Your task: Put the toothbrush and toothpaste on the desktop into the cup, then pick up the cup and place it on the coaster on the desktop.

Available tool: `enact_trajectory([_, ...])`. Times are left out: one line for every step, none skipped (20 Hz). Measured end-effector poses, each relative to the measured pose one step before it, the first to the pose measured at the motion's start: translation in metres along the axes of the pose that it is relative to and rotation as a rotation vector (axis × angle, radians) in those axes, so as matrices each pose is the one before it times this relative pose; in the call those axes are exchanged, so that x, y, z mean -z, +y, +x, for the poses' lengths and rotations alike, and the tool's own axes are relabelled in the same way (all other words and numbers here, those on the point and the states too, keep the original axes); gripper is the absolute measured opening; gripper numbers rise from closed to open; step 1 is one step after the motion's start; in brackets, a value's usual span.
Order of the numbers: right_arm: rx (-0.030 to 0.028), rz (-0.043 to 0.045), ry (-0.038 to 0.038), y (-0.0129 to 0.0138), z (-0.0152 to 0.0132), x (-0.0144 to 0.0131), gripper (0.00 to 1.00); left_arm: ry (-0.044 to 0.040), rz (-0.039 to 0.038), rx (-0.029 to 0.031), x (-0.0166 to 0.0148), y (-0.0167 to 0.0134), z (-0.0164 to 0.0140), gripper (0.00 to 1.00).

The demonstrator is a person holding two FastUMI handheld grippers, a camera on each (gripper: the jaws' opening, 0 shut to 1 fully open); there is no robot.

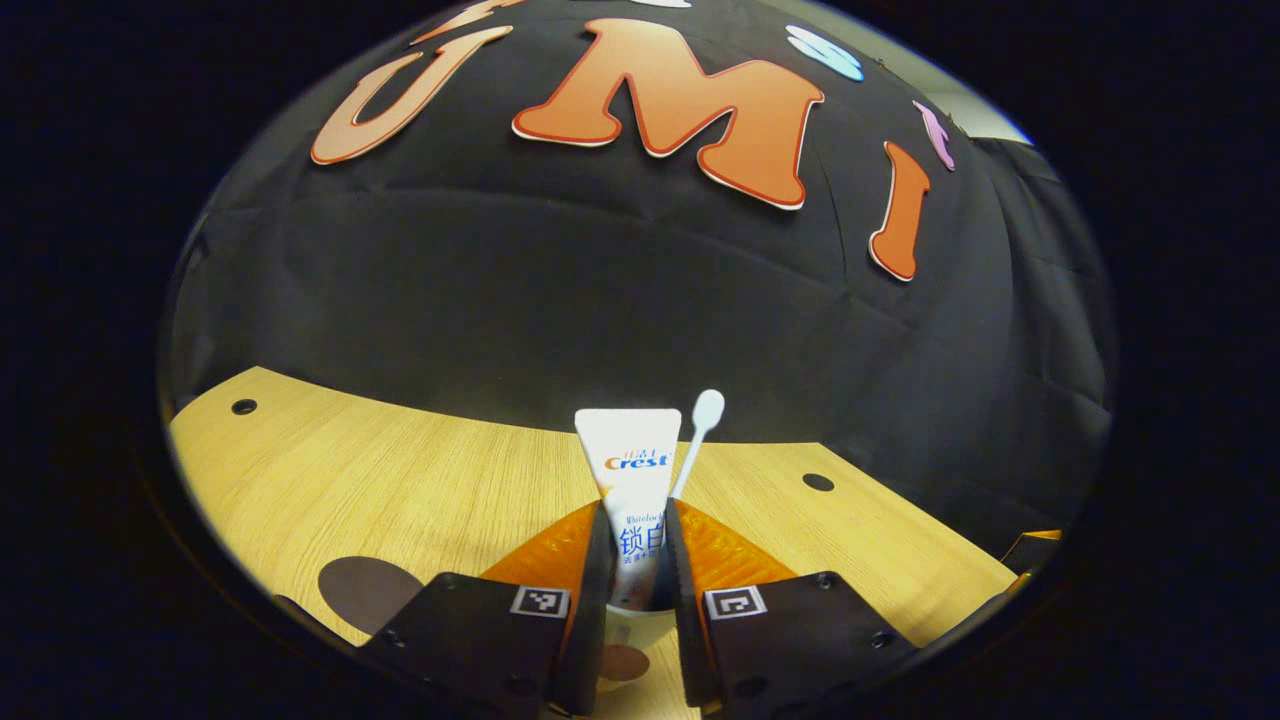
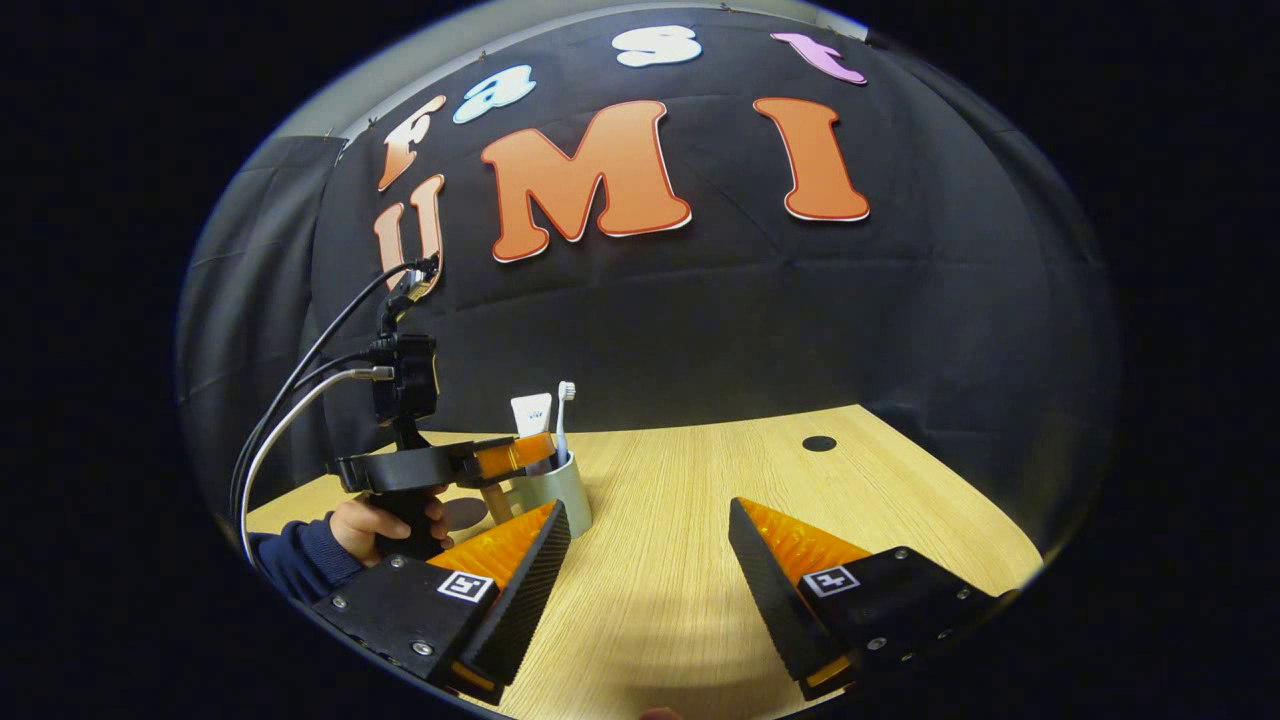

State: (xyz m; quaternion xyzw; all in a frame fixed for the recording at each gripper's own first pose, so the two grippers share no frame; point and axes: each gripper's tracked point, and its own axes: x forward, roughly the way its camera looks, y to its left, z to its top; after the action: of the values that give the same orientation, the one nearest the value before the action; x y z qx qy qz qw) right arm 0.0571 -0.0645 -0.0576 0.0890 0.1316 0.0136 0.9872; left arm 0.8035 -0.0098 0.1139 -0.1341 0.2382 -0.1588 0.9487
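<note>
A pale cup with a handle stands on the wooden desktop. A white toothpaste tube and a white toothbrush stand upright in it. My left gripper is level with the cup's rim, its fingers closed against the sides of the tube. From the right gripper view the same gripper reaches in from the left, held by a hand. A dark round coaster lies on the desktop just left of the cup. My right gripper hovers open over bare wood, to the right of the cup.
Round dark holes mark the desktop near its back edge. Black cloth closes off the booth behind the desktop. Cables rise from the left gripper's camera mount.
</note>
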Motion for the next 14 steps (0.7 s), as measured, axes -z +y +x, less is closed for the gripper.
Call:
enact_trajectory([-0.00053,0.00209,0.00661,0.00081,-0.00013,0.00028,0.96,0.00435,0.00234,0.0042,-0.00208,-0.0003,-0.00303,0.38])
enact_trajectory([-0.0004,0.00231,0.00526,0.00083,-0.00055,-0.00048,0.96,-0.0082,0.0016,0.0025,-0.0051,0.00052,-0.00531,0.39])
enact_trajectory([-0.00401,0.00257,0.00374,0.00189,-0.00073,-0.00123,0.96,-0.01356,0.0011,0.00702,-0.00656,0.00028,-0.00546,0.4])
enact_trajectory([-0.00489,0.00283,0.00559,0.00246,-0.00002,-0.0016,0.96,-0.01384,-0.00109,0.01152,-0.00605,-0.00066,-0.00565,0.4])
enact_trajectory([-0.00737,0.00309,0.00447,0.00339,-0.00061,-0.00138,0.96,-0.0089,0.00613,0.00488,-0.0068,-0.00019,-0.00721,0.44])
enact_trajectory([-0.00757,0.00372,0.00425,0.0036,0.00032,-0.00242,0.96,-0.01033,0.01312,-0.00387,-0.00586,0.00215,-0.00604,0.51])
enact_trajectory([-0.00843,0.00346,0.00373,0.0043,0.00045,-0.00271,0.96,-0.01131,0.01697,-0.00457,-0.00715,0.00242,-0.00803,0.6])
enact_trajectory([-0.00833,0.00169,0.00544,0.00442,-0.00003,-0.00345,0.96,-0.01113,0.01728,-0.00762,-0.00631,0.00408,-0.0094,0.66])
enact_trajectory([-0.00643,-0.00088,0.01496,0.00498,0.00112,-0.00183,0.97,-0.00545,0.01657,-0.00152,-0.00627,0.00343,-0.00904,0.69])
enact_trajectory([-0.00841,-0.00453,0.01605,0.00552,0.00098,-0.0008,0.97,-0.00524,0.0134,-0.0049,-0.00377,0.00423,-0.00939,0.72])
enact_trajectory([-0.00982,-0.0042,0.0103,0.00657,0.00115,-0.00376,0.97,-0.00343,0.01105,-0.00256,-0.00464,0.00279,-0.0094,0.8])
enact_trajectory([-0.01458,-0.00543,0.00857,0.00816,0.00116,-0.00437,0.98,-0.0056,0.00958,-0.0033,-0.00408,0.00472,-0.01019,0.82])
enact_trajectory([-0.01317,-0.00529,0.00736,0.00855,0.00175,-0.00338,0.98,-0.01184,0.00453,-0.00901,-0.00606,0.00691,-0.00955,0.85])
enact_trajectory([-0.01358,-0.00676,0.01113,0.00851,0.0032,-0.00261,0.97,-0.00841,0.00553,-0.00852,-0.00436,0.00576,-0.01021,0.86])
